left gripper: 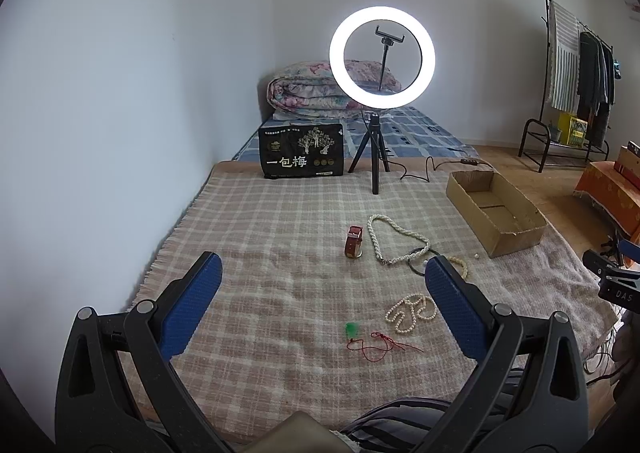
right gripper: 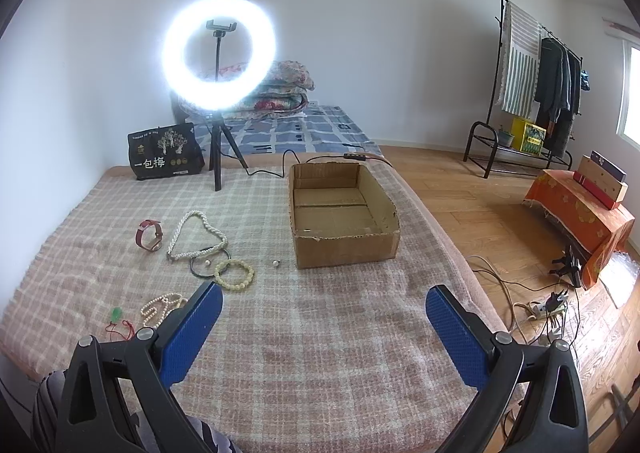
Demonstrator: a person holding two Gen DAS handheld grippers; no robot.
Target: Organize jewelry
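Note:
Jewelry lies on a checked blanket [left gripper: 280,293]: a red watch [left gripper: 353,241], a long pearl necklace [left gripper: 384,239], a black ring [right gripper: 208,265], a cream bead bracelet [right gripper: 234,273], a small pearl string [left gripper: 408,311], a green pendant on red cord [left gripper: 360,337] and a loose pearl [right gripper: 275,263]. An open cardboard box [right gripper: 340,213] stands to the right, holding no jewelry. My left gripper [left gripper: 322,285] is open above the blanket, before the jewelry. My right gripper [right gripper: 324,309] is open, in front of the box, right of the jewelry.
A lit ring light on a tripod [left gripper: 380,57] and a black bag [left gripper: 302,151] stand at the blanket's far end, with a cable [right gripper: 272,169] running past the box. Folded quilts lie behind. The bed's right edge drops to a wooden floor with cables [right gripper: 540,309].

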